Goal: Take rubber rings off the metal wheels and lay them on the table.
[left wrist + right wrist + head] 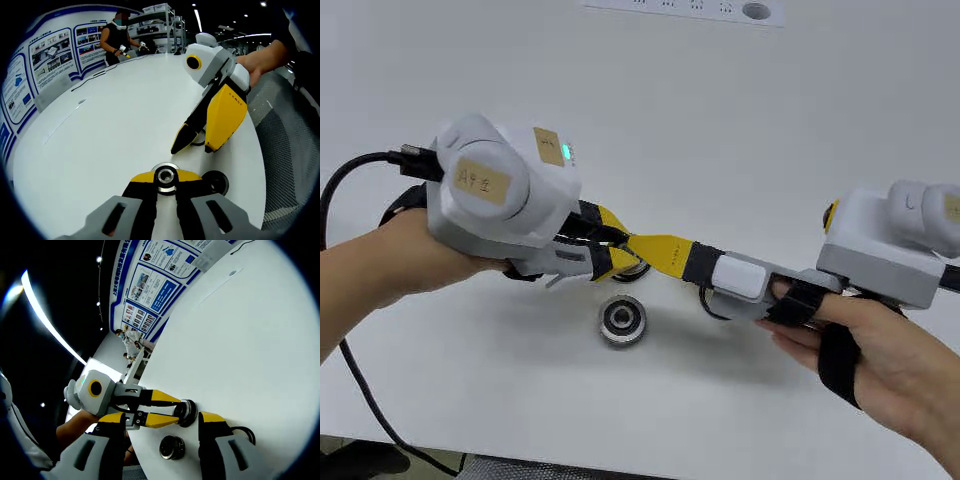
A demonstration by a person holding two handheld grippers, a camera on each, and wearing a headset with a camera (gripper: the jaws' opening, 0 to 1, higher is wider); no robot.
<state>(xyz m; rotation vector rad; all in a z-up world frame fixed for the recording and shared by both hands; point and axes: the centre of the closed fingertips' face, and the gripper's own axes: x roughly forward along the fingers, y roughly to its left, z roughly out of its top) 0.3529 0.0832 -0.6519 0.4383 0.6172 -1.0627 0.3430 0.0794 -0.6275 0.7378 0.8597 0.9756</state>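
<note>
My left gripper comes in from the left and is shut on a small metal wheel, held just above the white table. The same wheel appears between the yellow tips in the right gripper view. My right gripper reaches in from the right with its jaws apart, its tips close to the held wheel. A second wheel lies flat on the table just in front of the grippers. A thin black rubber ring lies on the table beside the right gripper's jaw.
A white power strip sits at the table's far edge. A black cable runs from the left gripper off the table's left side. People stand far off at another bench. The table's front edge is close to both hands.
</note>
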